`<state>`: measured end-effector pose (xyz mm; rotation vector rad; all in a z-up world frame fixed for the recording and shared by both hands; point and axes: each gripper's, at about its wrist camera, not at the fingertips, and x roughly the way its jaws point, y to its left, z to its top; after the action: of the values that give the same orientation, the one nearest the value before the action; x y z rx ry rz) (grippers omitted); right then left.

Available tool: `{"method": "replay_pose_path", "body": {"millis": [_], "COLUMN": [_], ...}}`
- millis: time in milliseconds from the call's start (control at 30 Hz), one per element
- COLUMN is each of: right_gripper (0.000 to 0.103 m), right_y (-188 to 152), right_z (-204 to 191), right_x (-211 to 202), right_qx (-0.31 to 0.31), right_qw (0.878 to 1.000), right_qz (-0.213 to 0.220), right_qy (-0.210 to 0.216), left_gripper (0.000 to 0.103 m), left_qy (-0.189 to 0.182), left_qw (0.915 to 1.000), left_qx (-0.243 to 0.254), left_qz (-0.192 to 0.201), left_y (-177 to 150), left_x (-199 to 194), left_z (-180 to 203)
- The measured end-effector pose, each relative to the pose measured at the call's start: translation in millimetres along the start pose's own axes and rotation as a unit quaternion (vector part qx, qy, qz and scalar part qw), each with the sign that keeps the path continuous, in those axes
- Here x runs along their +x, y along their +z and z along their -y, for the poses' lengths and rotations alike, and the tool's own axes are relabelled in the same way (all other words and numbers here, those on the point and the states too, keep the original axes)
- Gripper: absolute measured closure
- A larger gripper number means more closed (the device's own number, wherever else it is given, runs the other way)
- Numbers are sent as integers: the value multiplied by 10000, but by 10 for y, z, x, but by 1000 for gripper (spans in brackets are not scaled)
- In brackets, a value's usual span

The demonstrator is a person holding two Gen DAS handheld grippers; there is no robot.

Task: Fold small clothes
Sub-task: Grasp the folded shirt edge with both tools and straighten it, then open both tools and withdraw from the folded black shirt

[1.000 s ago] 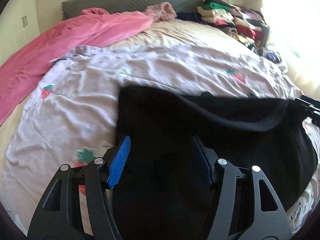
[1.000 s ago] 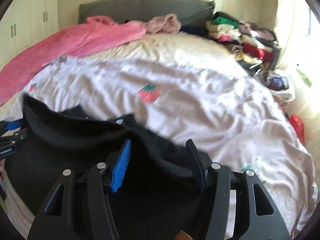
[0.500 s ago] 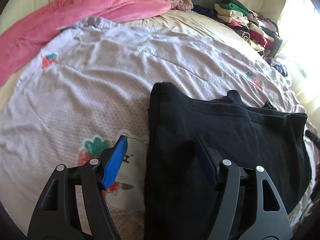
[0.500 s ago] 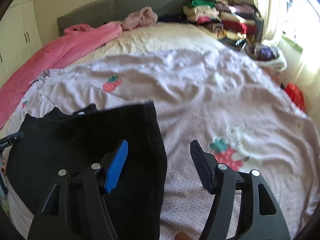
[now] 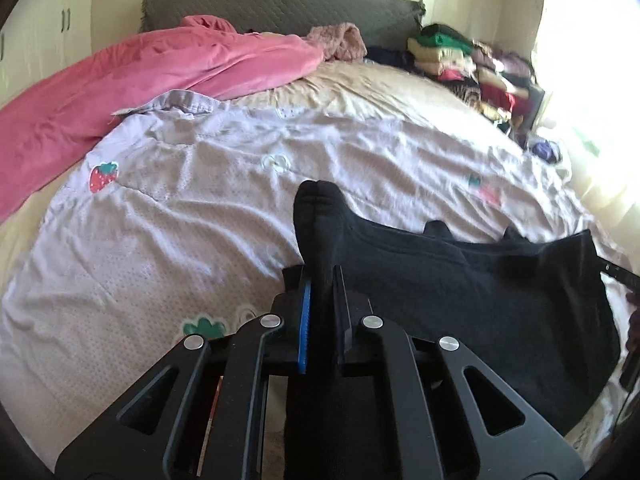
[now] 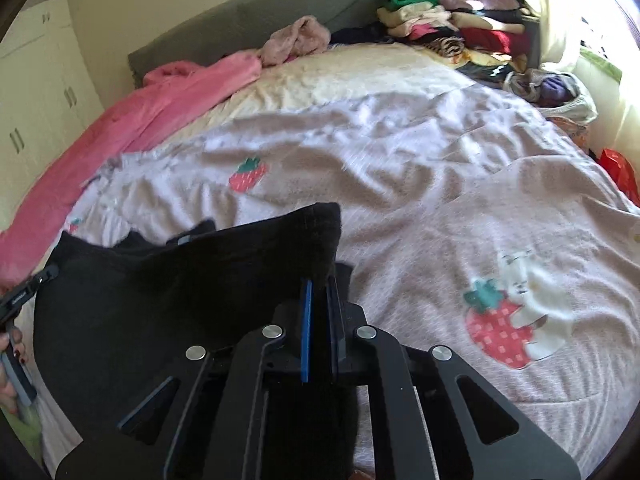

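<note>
A small black garment (image 5: 460, 280) lies spread on the bed's pale lilac strawberry-print cover (image 5: 180, 220). My left gripper (image 5: 321, 276) is shut on the garment's left edge, with a corner of cloth sticking up past the fingertips. In the right wrist view the same black garment (image 6: 160, 292) stretches to the left. My right gripper (image 6: 319, 284) is shut on its right edge, with the corner standing above the fingers. The cloth hangs taut between the two grippers.
A pink blanket (image 5: 140, 76) lies along the bed's left side. A pile of folded clothes (image 5: 472, 60) sits at the far right by the grey headboard (image 5: 280, 4). A pink fluffy item (image 6: 296, 40) lies near the pillows. A bright window is on the right.
Both grippers were open over the garment's side edges half a second ago. Both have now shut on those edges, and the corners are lifted off the cover.
</note>
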<state>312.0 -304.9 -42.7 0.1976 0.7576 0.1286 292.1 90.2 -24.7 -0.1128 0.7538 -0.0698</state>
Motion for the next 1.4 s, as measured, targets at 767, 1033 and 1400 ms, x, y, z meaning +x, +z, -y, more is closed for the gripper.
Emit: {"method": "replay_pose_path", "body": {"millis": [767, 1033, 1400], "right_gripper": [51, 42, 34], "right_y": [-176, -219, -373], "right_z": [-98, -528, -1053], "right_x": [87, -208, -325], "right_qx": [-413, -995, -1392], "right_qw": [9935, 9916, 9902], "right_qz": [-192, 126, -31], "right_qy": [-1048, -818, -108], "left_gripper": [62, 45, 38], "left_qy": [514, 271, 119], "left_qw": [9983, 9993, 9976], "left_qx": [-158, 258, 510], "left_qz": [-234, -90, -446], "left_y": [-238, -284, -515], "left_x": [30, -253, -244], "left_z": [-102, 243, 456]}}
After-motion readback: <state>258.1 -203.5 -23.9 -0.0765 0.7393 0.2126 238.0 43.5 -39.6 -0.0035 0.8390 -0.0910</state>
